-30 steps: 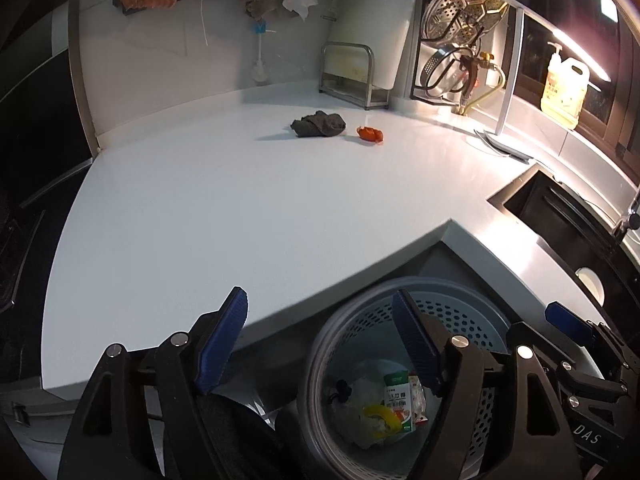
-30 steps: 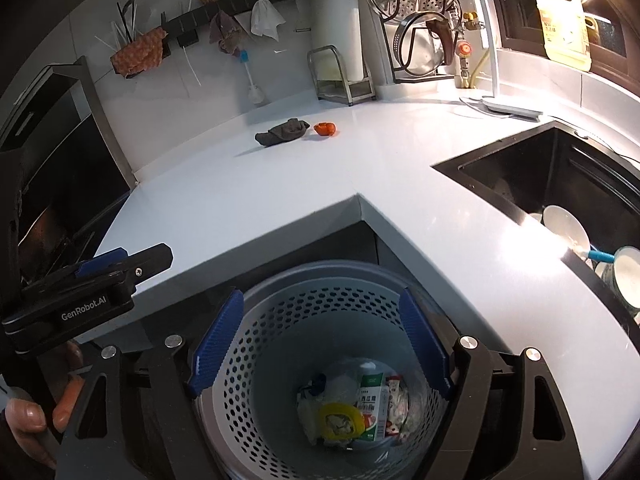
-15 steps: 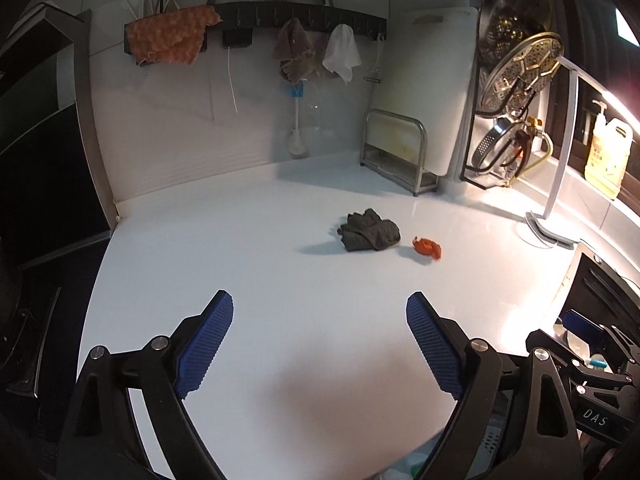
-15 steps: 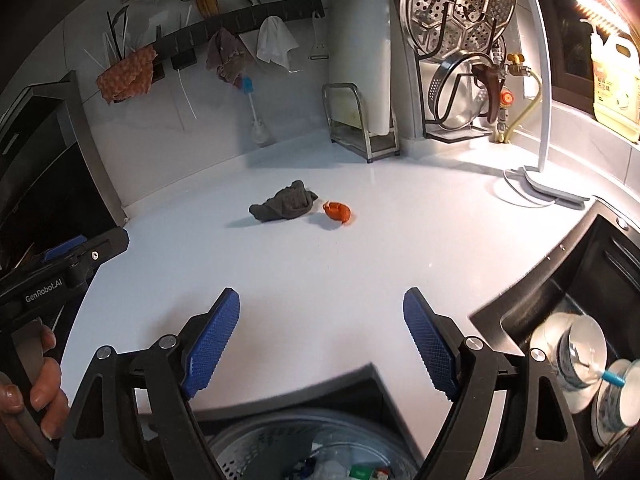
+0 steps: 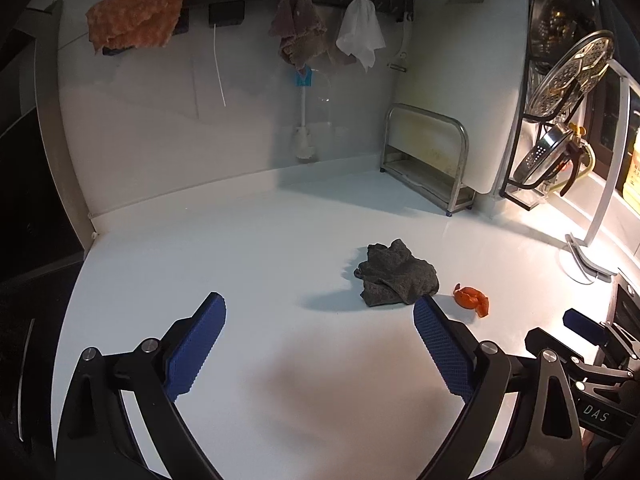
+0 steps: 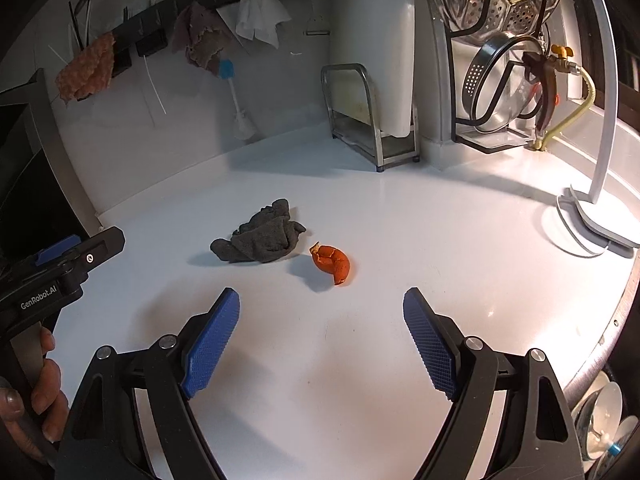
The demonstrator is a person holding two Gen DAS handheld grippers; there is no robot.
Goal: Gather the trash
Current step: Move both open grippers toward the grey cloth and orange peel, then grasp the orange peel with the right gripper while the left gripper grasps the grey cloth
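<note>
peel: orange peel (image 6: 333, 264) lies on the counter (image 6: 400, 220), ahead of the right tongs (image 6: 320, 332) and almost on their centre line, a little to the right
peel axis: curled strip, its long run going from far-left to near-right in the right view
rag: dark rag (image 6: 260, 238) just left of the peel, apart from it by a thin gap
left tongs: left tongs (image 5: 318, 340) are opening wide, nothing between the pads; the rag (image 5: 394, 274) sits ahead, toward their right pad, and the peel (image 5: 472, 300) is outside it to the right
right tongs: spread wide, empty
nearer hand: right, by my reading; the peel lines up with its gap
surface: smooth white counter, bare near both tongs
room: far wall with a hook rail and hanging cloths, a metal rack (image 6: 368, 116), a lamp base (image 6: 592, 220) at right, dishes at the near-right edge
</note>
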